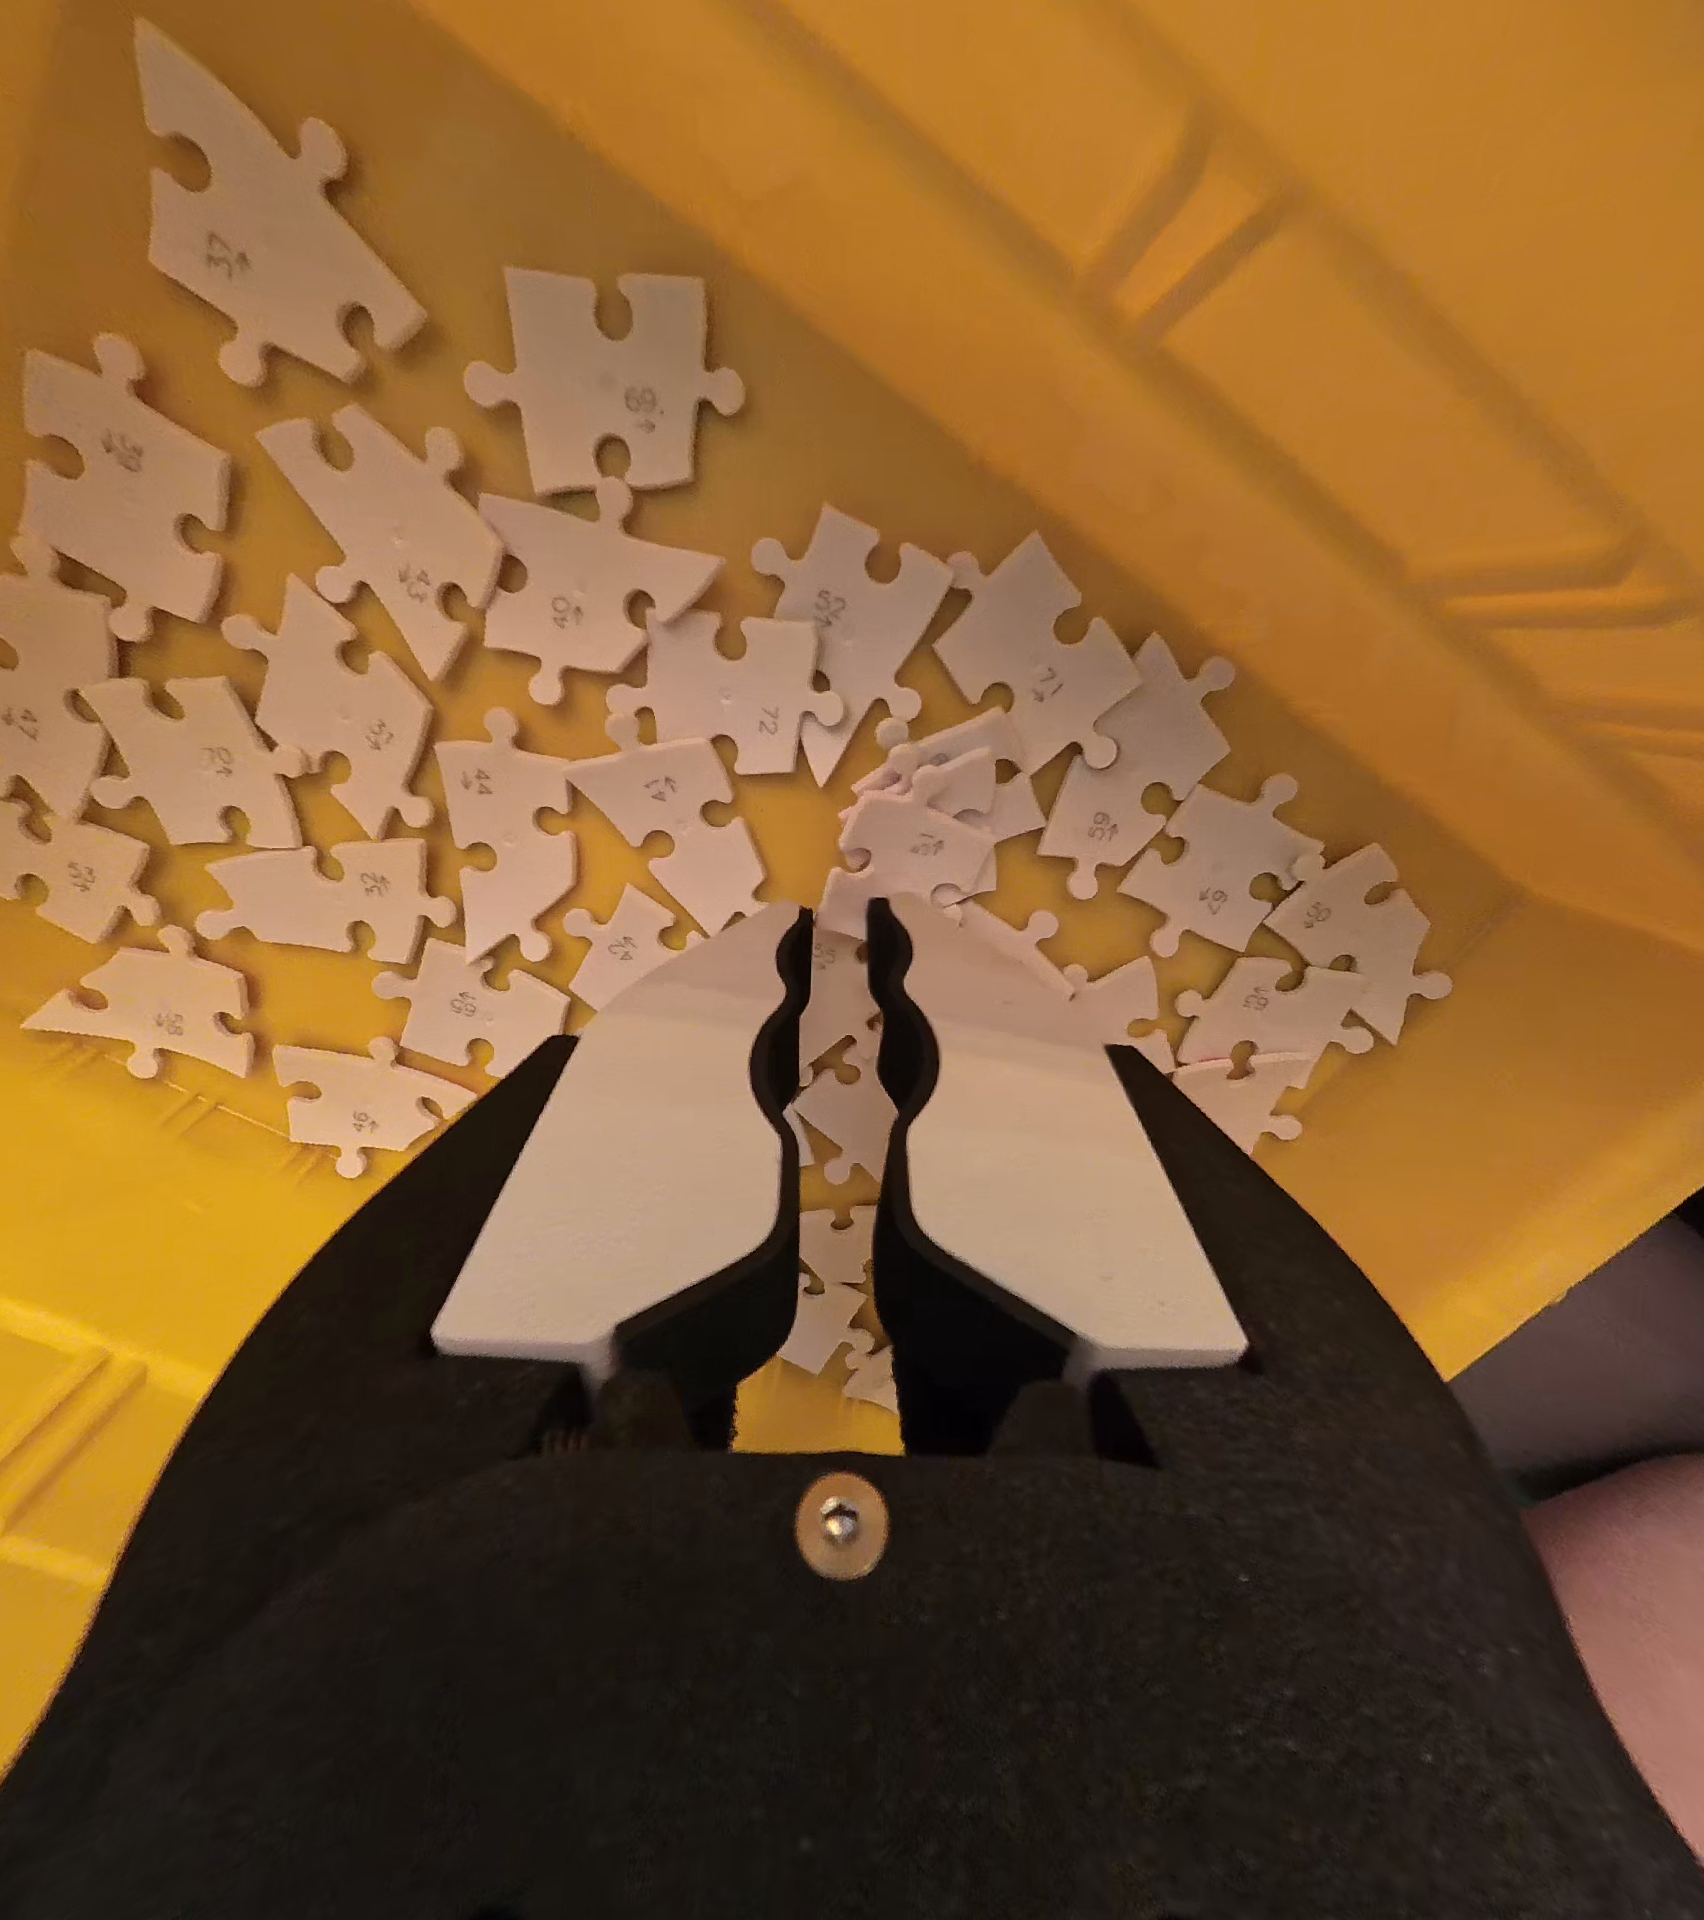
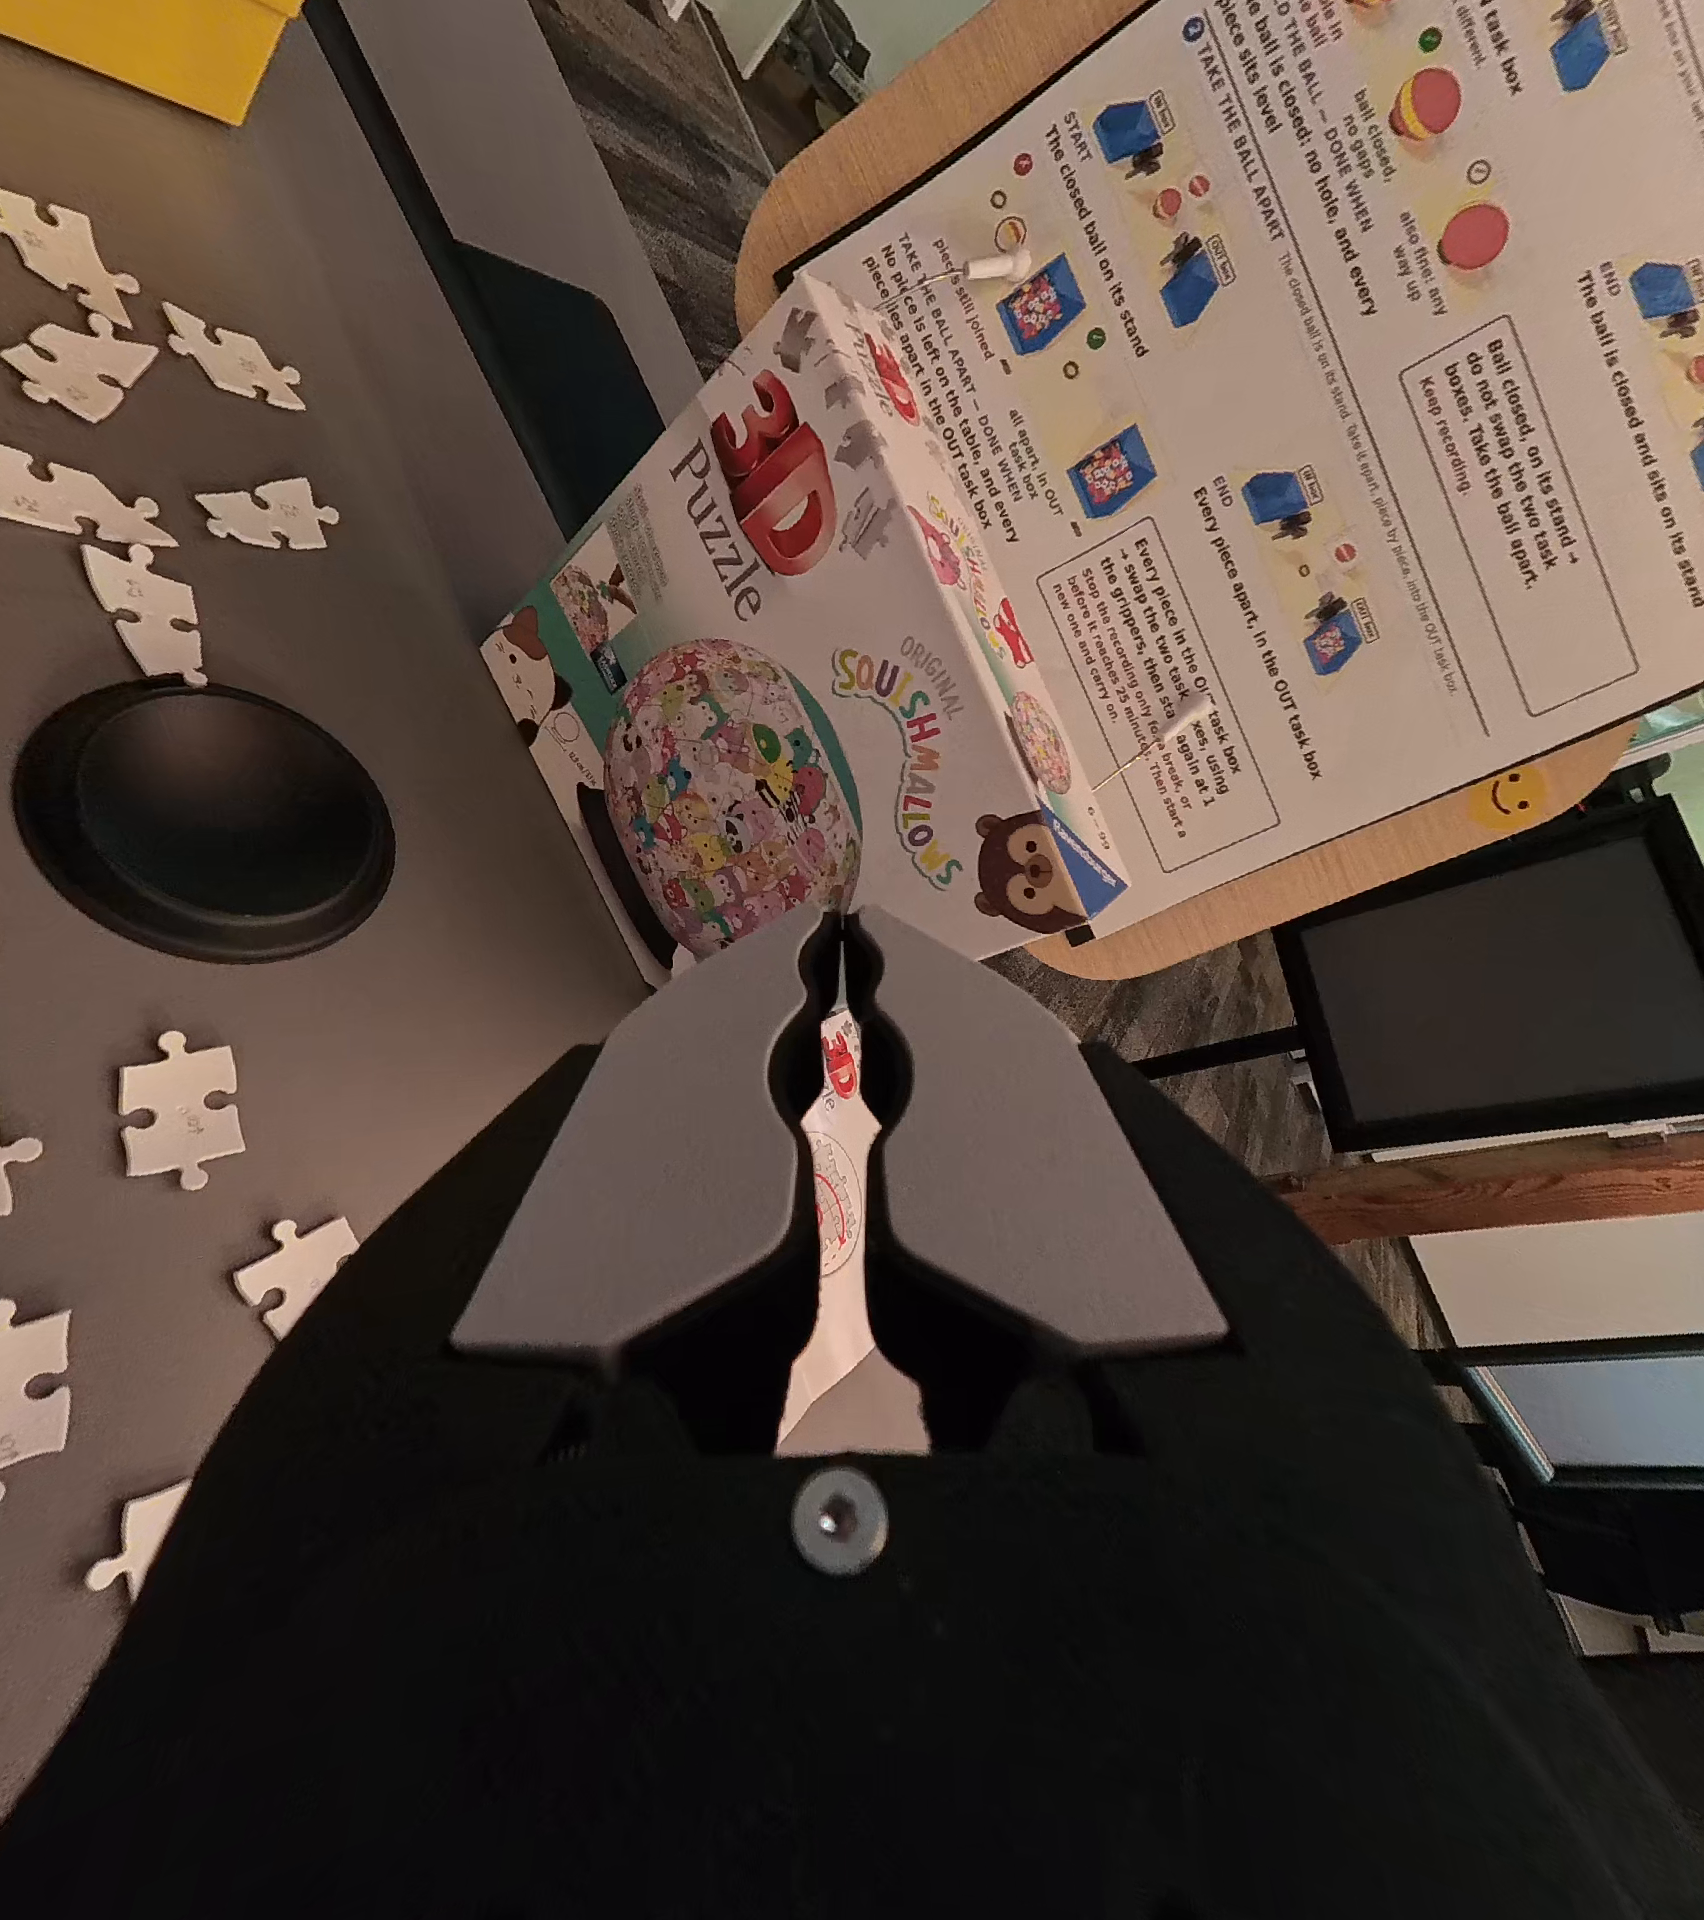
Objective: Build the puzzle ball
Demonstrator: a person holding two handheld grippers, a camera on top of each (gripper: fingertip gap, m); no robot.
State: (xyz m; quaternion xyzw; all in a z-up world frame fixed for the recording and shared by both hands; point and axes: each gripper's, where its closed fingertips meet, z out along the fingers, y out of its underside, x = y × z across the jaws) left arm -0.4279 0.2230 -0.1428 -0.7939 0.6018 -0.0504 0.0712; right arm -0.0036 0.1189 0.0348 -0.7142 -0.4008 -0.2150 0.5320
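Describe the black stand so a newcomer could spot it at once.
Start at the grey table in the right wrist view. Among the scattered white puzzle pieces, left of the puzzle box, sits the black stand. It is the only round, dark, bowl-like thing there.

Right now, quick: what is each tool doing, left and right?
Left tool: slightly open, empty, over the puzzle pieces in the yellow bin.
Right tool: shut, empty.
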